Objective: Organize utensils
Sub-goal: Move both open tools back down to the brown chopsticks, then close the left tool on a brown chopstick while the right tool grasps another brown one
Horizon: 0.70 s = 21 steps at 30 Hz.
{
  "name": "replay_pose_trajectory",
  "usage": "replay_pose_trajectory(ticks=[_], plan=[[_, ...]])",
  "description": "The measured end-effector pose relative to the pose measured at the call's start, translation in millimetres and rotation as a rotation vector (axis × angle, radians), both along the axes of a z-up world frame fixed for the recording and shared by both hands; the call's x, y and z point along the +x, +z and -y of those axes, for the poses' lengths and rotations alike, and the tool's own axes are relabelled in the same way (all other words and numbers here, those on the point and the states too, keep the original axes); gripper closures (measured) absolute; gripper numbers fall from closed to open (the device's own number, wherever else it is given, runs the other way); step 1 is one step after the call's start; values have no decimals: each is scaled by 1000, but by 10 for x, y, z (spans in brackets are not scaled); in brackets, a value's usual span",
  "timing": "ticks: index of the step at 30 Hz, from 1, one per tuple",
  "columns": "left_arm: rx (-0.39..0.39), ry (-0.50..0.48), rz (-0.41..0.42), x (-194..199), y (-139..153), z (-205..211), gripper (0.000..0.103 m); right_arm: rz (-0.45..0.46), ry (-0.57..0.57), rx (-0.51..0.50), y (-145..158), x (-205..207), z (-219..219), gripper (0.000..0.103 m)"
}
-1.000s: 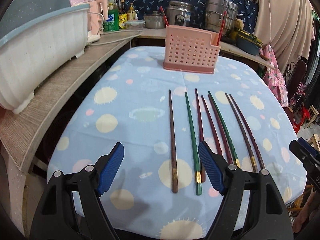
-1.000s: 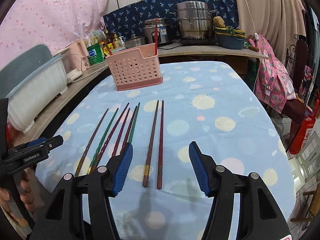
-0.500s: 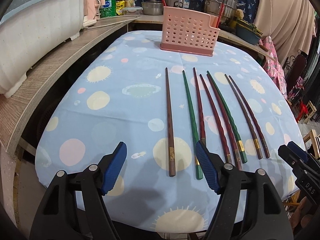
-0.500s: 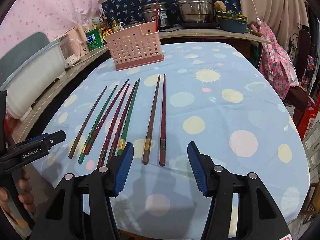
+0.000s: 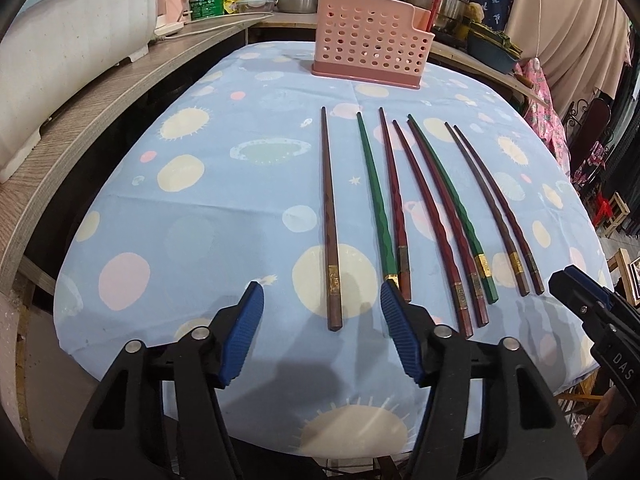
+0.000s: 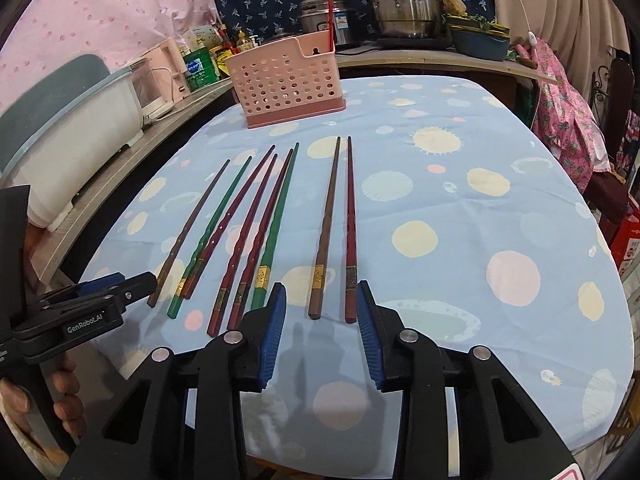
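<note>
Currently —
Left gripper: released, brown chopstick between fingers.
Right gripper: released, empty.
Pink basket: twelve o'clock.

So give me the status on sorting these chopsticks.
Done: one red chopstick already stands in the pink utensil basket. In hand: nothing; the left gripper and right gripper are both open, short of the chopsticks' near ends. Left: seven chopsticks lie on the tablecloth.
</note>
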State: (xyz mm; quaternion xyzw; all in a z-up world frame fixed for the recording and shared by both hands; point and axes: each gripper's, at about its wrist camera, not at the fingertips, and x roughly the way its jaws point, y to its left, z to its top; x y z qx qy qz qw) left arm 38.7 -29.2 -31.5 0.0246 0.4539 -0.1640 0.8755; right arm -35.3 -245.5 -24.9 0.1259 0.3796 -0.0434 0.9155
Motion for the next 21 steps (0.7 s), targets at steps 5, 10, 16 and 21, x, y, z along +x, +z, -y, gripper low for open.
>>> replay_pose_trajectory(ticks=[5,10,16,21], plan=[[5,1,0,38,-39,9,53,-7,18,1,-82,103,-69,80],[-17,2,-37,94,-108,-12,62,-23,20,-1,-167,176,-87,85],[-20,1,-34,109,-131,-7,67,-36,10,4,-243,216,-61,86],[-17,0,-35,125,-131,4,78,-38,1,7,-284,224,-33,93]])
